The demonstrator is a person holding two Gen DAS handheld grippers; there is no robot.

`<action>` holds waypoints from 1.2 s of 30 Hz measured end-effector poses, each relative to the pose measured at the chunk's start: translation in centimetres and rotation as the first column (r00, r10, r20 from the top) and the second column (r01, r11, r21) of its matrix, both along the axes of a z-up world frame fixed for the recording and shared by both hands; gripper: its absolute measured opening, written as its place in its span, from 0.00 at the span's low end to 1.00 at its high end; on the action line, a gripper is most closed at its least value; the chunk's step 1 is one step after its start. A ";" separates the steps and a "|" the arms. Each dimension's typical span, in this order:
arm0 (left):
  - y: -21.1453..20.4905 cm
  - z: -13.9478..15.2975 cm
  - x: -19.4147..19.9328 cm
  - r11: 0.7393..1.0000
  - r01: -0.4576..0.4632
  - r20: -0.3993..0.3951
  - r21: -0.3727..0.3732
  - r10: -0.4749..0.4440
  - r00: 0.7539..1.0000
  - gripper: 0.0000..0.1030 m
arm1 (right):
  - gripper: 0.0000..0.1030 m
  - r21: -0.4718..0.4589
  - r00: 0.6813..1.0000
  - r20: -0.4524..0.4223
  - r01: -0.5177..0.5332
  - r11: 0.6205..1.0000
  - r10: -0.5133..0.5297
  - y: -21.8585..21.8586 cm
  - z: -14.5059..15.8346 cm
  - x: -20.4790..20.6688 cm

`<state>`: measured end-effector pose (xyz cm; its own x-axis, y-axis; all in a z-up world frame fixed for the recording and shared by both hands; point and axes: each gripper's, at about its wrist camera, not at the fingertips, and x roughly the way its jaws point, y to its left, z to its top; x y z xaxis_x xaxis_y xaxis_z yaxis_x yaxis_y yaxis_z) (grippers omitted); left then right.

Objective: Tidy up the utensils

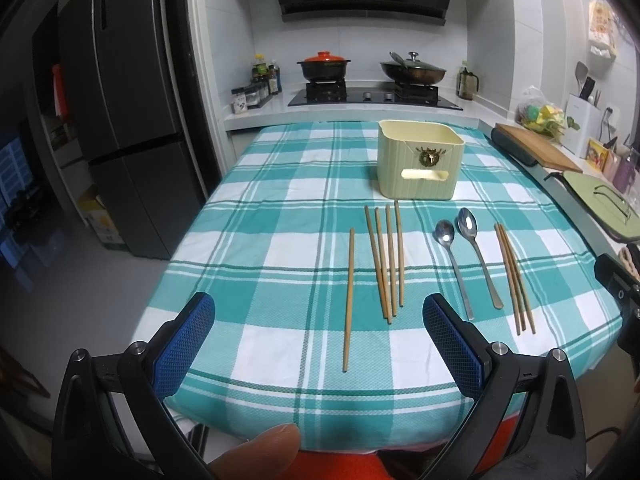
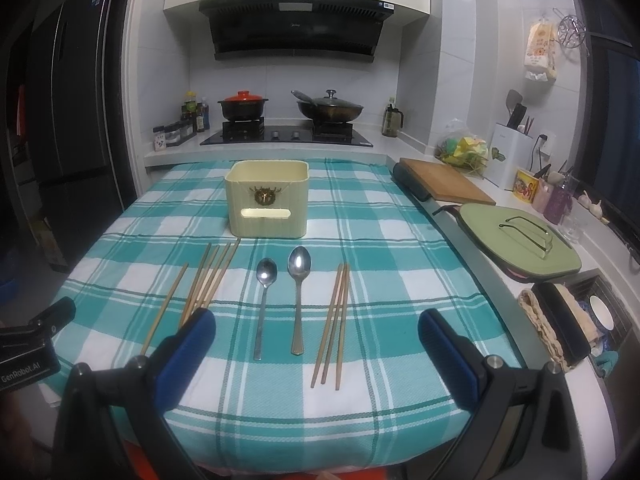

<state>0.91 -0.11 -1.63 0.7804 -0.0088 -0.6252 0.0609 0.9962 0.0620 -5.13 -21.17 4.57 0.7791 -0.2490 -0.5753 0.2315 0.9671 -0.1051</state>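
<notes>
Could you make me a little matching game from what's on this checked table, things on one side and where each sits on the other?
Things
1. cream box
2. two spoons
3. lone chopstick
4. three chopsticks

Places
A. far left of the utensil row
B. far right of the utensil row
C. behind the utensils, nearer the stove
D. in the middle, between the chopstick groups

Pairs: 1-C, 2-D, 3-A, 4-B
</notes>
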 end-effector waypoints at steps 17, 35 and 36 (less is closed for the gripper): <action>-0.1 -0.1 0.1 1.000 0.001 -0.003 0.001 -0.001 1.000 1.00 | 1.00 0.004 1.000 -0.008 0.000 1.000 0.000 -0.3 0.0 0.0; -0.9 -0.8 -0.1 1.000 0.005 -0.011 0.006 -0.005 1.000 1.00 | 1.00 0.012 1.000 -0.019 0.011 1.000 -0.011 -0.7 -0.3 0.1; -0.9 -0.9 -0.2 1.000 0.006 -0.012 0.007 -0.006 1.000 1.00 | 1.00 0.011 1.000 -0.020 0.010 1.000 -0.010 -0.8 -0.3 0.1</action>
